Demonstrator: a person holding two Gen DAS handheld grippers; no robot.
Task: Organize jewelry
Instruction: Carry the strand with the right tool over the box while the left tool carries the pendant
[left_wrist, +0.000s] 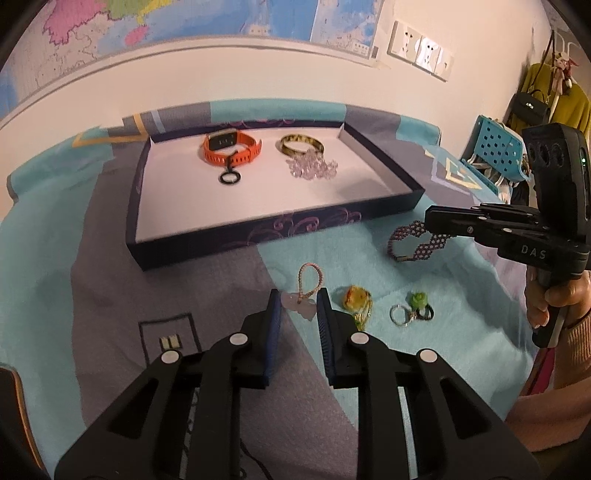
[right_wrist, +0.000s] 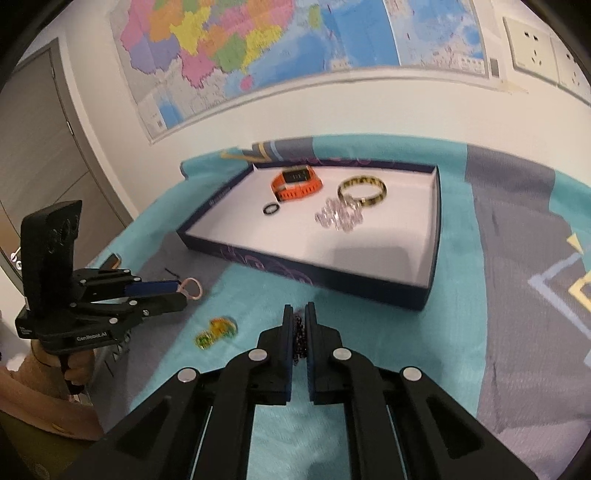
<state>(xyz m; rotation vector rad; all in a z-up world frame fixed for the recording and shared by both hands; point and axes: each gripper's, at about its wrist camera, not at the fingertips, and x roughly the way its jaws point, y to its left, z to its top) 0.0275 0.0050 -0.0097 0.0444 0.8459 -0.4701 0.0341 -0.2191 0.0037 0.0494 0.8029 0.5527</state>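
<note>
A dark box tray (left_wrist: 147, 236) (right_wrist: 430, 280) holds an orange watch (left_wrist: 236, 147) (right_wrist: 295, 182), a black ring (left_wrist: 231, 178) (right_wrist: 271, 209), a yellow-black bangle (left_wrist: 301, 144) (right_wrist: 364, 190) and a clear bead bracelet (left_wrist: 314, 168) (right_wrist: 338, 218). My left gripper (left_wrist: 298, 301) (right_wrist: 181, 291) is open around a pale pink charm (left_wrist: 301, 304) with a pink cord loop (left_wrist: 310, 277) (right_wrist: 192, 288) on the cloth. My right gripper (right_wrist: 300, 314) (left_wrist: 428, 218) is shut on a dark purple beaded bracelet (right_wrist: 300, 339) (left_wrist: 406, 240).
An amber-yellow pendant (left_wrist: 356, 297) (right_wrist: 218, 328) and a green charm with a silver ring (left_wrist: 415, 306) lie on the teal and grey cloth (left_wrist: 55, 295). A blue perforated basket (left_wrist: 495, 147) stands at the right. A wall with a map is behind.
</note>
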